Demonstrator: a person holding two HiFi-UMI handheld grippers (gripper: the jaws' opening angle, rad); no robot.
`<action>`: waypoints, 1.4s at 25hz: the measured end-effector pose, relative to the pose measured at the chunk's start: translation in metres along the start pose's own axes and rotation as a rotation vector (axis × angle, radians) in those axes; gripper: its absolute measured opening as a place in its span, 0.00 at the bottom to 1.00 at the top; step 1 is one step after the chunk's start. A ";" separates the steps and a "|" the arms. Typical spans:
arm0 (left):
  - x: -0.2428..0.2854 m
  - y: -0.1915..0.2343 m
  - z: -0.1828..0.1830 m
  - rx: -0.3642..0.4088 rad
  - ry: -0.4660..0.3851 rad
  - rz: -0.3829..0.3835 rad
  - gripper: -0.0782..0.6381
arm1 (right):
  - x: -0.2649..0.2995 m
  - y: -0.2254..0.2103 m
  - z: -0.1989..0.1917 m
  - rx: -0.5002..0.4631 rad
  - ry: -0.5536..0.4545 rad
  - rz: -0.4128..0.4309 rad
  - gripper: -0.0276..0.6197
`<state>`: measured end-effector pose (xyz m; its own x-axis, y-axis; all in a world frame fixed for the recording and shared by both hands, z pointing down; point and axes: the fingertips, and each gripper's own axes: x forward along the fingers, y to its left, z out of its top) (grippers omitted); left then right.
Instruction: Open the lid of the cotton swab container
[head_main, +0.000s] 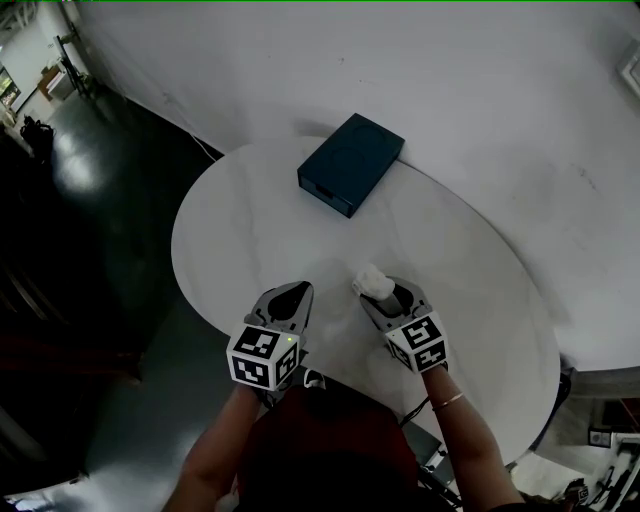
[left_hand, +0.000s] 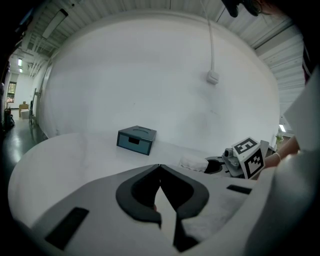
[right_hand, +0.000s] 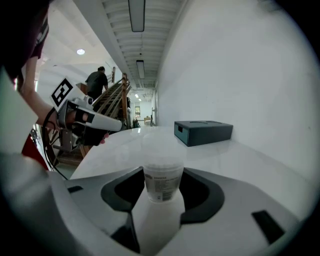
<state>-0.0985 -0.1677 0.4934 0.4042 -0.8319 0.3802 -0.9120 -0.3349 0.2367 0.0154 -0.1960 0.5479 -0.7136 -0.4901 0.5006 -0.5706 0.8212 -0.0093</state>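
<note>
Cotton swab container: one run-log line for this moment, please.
right claw: shut on cotton swab container | lid: on | left claw: shut, empty

The label on the cotton swab container carries print too small to read.

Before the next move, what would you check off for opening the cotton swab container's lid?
1. Cotton swab container between the right gripper's jaws: ok, the pads meet both its sides.
2. Grip firm enough to resist a pull on the lid: cannot tell.
3. Lid in place and facing away from the jaws: ok, it looks closed.
4. Left gripper free: ok, nothing is between its jaws.
5. Left gripper ready to take the lid: not ok, jaws together and off to the side of the container.
6. Blue box out of the way: ok, at the table's far edge.
</note>
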 end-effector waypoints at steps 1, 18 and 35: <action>-0.002 0.001 0.001 0.005 -0.002 0.000 0.14 | -0.001 0.002 0.002 0.022 -0.014 0.007 0.39; -0.060 -0.012 0.033 0.188 -0.087 -0.123 0.15 | -0.021 0.081 0.036 -0.047 -0.045 0.263 0.39; -0.077 -0.048 0.027 0.332 -0.006 -0.362 0.38 | -0.027 0.123 0.057 -0.138 -0.071 0.457 0.39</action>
<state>-0.0876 -0.0991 0.4289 0.6997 -0.6386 0.3204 -0.6865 -0.7251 0.0543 -0.0587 -0.0986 0.4838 -0.9075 -0.0853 0.4114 -0.1367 0.9858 -0.0972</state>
